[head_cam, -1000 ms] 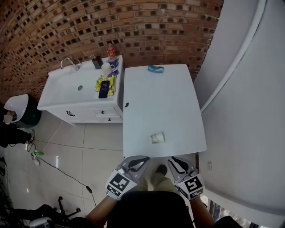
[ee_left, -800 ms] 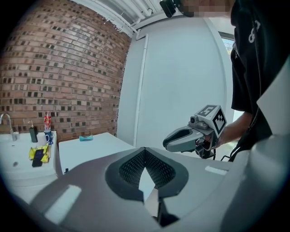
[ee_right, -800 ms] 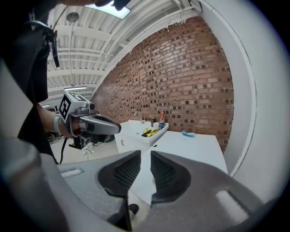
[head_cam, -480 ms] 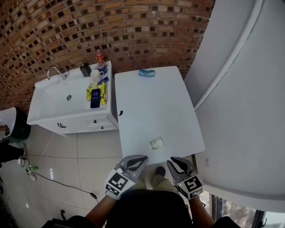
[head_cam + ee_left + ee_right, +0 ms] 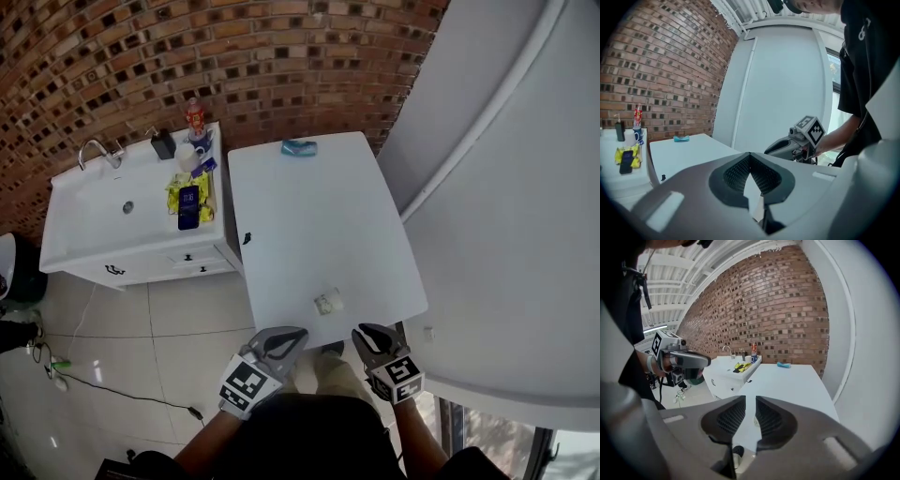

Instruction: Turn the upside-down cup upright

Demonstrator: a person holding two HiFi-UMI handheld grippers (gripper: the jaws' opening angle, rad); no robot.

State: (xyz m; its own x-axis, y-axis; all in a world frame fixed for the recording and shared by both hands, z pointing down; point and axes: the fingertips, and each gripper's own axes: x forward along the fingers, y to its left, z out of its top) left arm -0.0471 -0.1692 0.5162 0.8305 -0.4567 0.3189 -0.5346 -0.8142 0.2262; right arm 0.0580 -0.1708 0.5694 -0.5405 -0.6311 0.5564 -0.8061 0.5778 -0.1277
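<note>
We are looking down on a white surface (image 5: pixel 309 216). It is flat and smooth, with soft round corners. A red brick wall (image 5: pixel 187 56) with dark and light bricks is standing at 12 o'clock. A big plain white wall (image 5: pixel 506 187) is curving round at 3 o'clock. Shiny pale floor tiles (image 5: pixel 141 328) are showing at 8 o'clock, and a thin black cable (image 5: pixel 122 389) is lying across them.

A white sink cabinet (image 5: pixel 141 216) is sitting just beside the surface at 9 o'clock. It is carrying a bent metal tap (image 5: pixel 97 150), a red bottle (image 5: pixel 195 117), a crinkly yellow packet (image 5: pixel 178 187) and a flat dark phone (image 5: pixel 188 206).

The cup (image 5: pixel 328 302) is sitting on the surface at 6 o'clock, near the edge closest to us. It is small and pale, and it is too small for us to tell which way up it is. A little blue-green thing (image 5: pixel 299 147) is lying far from it at 12 o'clock.

We are holding both tools just off the near edge, past 6 o'clock, and neither is touching the cup. The left tool (image 5: pixel 295 335) is grey and smooth with bumpy dark pads, and its tips are pressing together on nothing. The right tool (image 5: pixel 367 335) is keeping a thin gap between its jaws, with nothing in the gap. Each is wearing a cube of black and white squares.
</note>
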